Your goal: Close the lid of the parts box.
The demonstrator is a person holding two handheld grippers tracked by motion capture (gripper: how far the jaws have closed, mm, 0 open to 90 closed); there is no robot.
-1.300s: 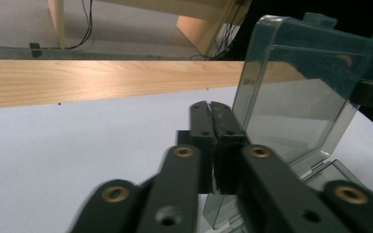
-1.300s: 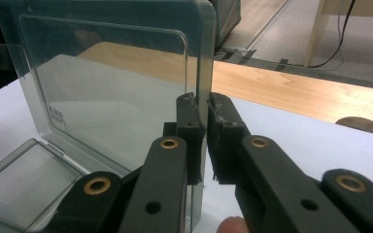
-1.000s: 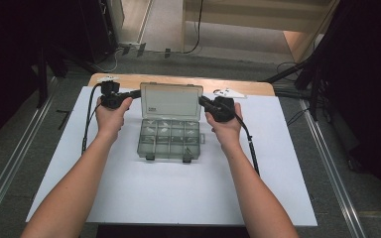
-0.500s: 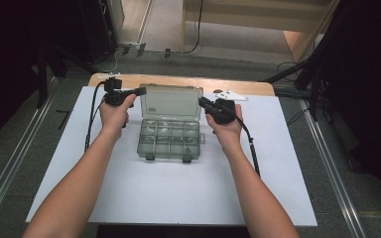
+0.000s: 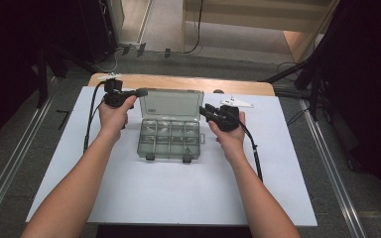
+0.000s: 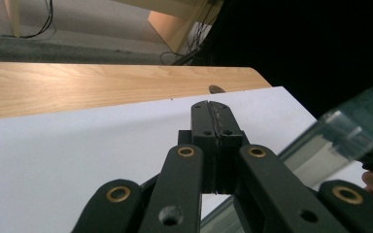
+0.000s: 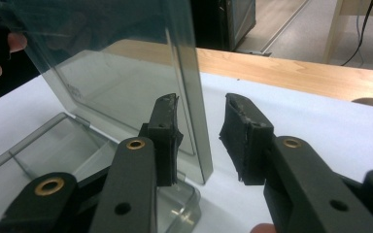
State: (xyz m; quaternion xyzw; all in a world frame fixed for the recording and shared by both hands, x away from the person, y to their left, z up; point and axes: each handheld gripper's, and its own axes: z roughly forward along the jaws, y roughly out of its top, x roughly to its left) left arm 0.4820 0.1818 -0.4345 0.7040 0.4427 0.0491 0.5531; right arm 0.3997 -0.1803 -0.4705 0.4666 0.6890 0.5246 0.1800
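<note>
Smoky translucent plastic organiser box sits mid-table on the white sheet, its lid raised upright. Right gripper has its jaws apart, straddling the lid's side edge. Left gripper is closed on nothing beside the lid's far corner. Risk: unclamped, the lid may drop shut or the box skid.

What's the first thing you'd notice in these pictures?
A see-through plastic box with little compartments sits in the middle of the white table, its lid standing open. A person's hands hold a black gripper at each side: the left gripper is shut near the lid's left corner, and the right gripper has its jaws open around the lid's edge.
</note>
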